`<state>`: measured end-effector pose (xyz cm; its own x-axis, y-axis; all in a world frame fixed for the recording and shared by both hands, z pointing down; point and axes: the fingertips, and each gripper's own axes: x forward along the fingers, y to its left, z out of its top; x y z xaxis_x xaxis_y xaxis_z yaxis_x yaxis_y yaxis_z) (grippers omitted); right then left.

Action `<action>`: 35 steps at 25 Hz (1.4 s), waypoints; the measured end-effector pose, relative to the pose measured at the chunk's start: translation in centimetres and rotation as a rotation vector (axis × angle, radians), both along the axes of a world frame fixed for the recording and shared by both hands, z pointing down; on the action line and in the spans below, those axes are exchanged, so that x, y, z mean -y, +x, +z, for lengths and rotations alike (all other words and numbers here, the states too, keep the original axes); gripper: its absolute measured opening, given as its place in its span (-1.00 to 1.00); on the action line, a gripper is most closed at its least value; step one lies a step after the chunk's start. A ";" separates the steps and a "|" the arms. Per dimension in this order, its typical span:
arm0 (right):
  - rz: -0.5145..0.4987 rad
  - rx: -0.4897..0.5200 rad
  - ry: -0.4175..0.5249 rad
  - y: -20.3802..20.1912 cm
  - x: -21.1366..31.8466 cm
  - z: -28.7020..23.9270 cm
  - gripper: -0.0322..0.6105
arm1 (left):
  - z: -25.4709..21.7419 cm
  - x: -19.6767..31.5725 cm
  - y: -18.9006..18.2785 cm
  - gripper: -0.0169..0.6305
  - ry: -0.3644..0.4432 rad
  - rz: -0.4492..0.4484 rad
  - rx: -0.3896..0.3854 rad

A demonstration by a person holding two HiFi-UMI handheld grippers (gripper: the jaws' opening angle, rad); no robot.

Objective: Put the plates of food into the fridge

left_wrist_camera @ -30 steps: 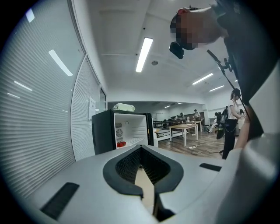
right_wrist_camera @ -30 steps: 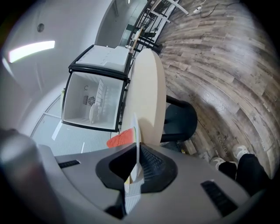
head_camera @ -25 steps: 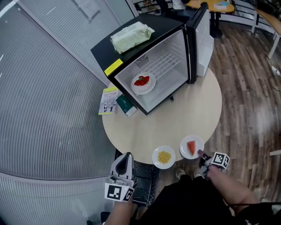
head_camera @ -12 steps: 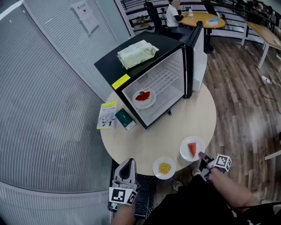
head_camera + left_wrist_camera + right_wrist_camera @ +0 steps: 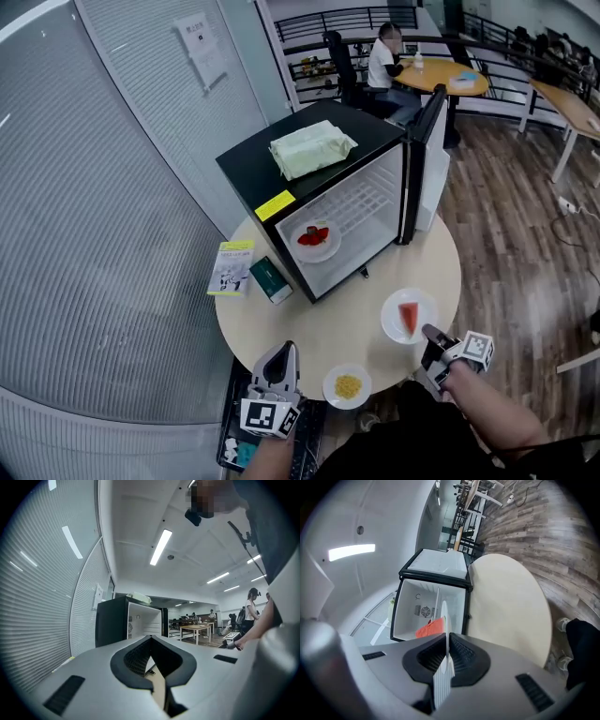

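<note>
My right gripper (image 5: 429, 335) is shut on the near rim of a white plate (image 5: 408, 316) carrying a red watermelon slice, held above the round table's (image 5: 412, 267) front right. In the right gripper view this plate (image 5: 444, 630) stands edge-on between the jaws, facing the open black fridge (image 5: 429, 602). A plate of yellow corn (image 5: 348, 385) rests on the table's near edge. Inside the fridge (image 5: 356, 202) lies a plate of strawberries (image 5: 317, 239). My left gripper (image 5: 281, 353) hangs shut and empty, left of the corn plate.
The fridge door (image 5: 427, 155) stands open to the right. A booklet (image 5: 232, 266) and a green box (image 5: 270, 279) lie left of the fridge. A pale folded bag (image 5: 312, 148) sits on top. A glass wall runs at left; a person sits at a far table (image 5: 386, 56).
My right gripper has lifted the watermelon plate off the table and carried it towards the fridge. The left gripper has shifted slightly. The corn plate has not moved.
</note>
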<state>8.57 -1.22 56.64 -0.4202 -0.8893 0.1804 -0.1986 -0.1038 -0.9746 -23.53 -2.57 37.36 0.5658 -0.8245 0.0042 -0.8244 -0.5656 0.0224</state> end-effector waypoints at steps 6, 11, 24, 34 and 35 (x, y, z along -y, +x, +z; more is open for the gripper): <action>-0.015 0.004 0.041 1.3 5.1 -3.0 -0.85 | -1.5 3.3 1.7 -0.93 0.025 -0.020 0.005; -0.038 0.011 0.058 2.8 9.1 -4.3 -0.85 | -2.1 5.8 3.1 -0.93 0.023 -0.051 0.001; -0.123 0.025 0.083 5.0 18.9 -5.4 -0.85 | -2.9 11.4 6.4 -0.93 0.028 -0.156 0.031; -0.189 0.056 0.079 4.7 24.9 -6.0 -0.85 | -3.1 14.5 7.5 -0.93 0.026 -0.233 0.047; -0.198 0.056 0.079 4.7 25.5 -6.0 -0.85 | -3.0 14.6 7.6 -0.93 0.024 -0.239 0.048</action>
<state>13.23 -26.69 50.67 -0.5951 -0.7992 0.0847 -0.1525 0.0089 -0.9883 -15.93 -17.16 34.38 0.3539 -0.9353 0.0057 -0.9348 -0.3539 -0.0311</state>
